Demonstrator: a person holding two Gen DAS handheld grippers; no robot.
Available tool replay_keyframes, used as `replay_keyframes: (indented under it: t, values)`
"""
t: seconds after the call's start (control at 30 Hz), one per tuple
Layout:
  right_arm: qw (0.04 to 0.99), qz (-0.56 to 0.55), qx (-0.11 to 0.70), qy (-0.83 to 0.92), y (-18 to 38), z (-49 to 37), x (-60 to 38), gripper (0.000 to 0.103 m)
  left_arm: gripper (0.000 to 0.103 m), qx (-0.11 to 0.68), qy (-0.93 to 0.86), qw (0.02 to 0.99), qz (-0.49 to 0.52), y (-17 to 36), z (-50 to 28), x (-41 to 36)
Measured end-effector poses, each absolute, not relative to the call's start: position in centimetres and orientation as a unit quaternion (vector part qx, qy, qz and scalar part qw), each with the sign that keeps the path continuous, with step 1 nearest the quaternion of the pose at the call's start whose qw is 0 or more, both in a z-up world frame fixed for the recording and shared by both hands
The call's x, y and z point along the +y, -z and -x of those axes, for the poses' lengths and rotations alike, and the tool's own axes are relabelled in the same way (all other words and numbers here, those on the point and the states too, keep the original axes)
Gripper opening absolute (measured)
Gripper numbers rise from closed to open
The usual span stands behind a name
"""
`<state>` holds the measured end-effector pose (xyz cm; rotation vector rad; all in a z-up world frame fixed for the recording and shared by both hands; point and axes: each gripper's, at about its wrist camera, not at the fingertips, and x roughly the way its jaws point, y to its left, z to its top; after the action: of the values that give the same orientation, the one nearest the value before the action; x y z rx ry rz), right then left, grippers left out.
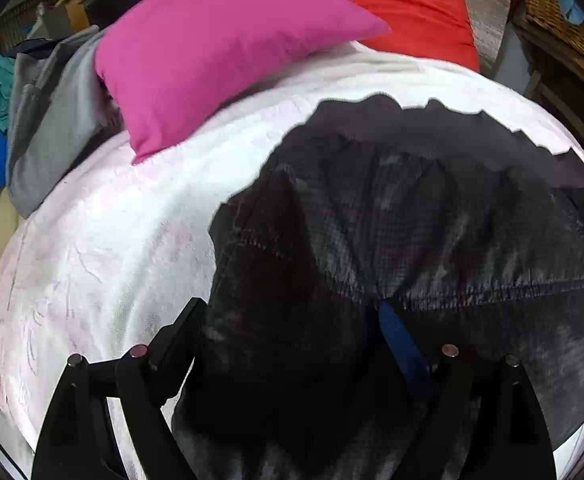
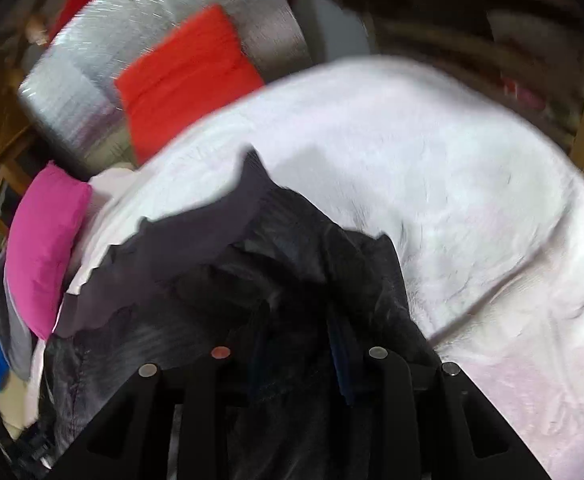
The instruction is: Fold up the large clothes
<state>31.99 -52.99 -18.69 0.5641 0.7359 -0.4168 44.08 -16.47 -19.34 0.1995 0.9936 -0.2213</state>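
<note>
The left gripper pinches the near edge of the black garment, which spreads from lower centre toward the right of frame over the white blanket. The right gripper, in a blurred view, seems clamped on the same edge, cloth running up-left.

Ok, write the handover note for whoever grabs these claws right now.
Left claw: black jacket fabric bunched between its fingers; grip looks shut on it, though cloth hides the tips.
Right claw: same, buried in the jacket.
The jacket lies crumpled on the white blanket, with a pink pillow and a red pillow behind. More clothes are heaped at the left.
Done: jacket picked up at two points. Left: spread it flat, fold it, then the heap.
</note>
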Motion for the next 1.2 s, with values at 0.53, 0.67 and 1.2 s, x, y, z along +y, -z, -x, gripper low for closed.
replay_keyframes:
  t: [0.53,0.67,1.2]
  values:
    - [0.895,-0.181,0.397,0.097,19.9,-33.7,-41.7,0.056,0.088,0.400,0.096,0.891,-0.192,20.0,-41.3,-19.0]
    - [0.910,-0.171,0.366,0.090,18.1,-30.5,-40.7,0.055,0.088,0.401,0.098,0.892,-0.185,19.7,-41.2,-18.5]
    - [0.907,-0.148,0.389,0.058,21.9,-29.4,-38.4,0.040,0.098,0.398,0.104,0.898,-0.159,20.8,-42.0,-17.9]
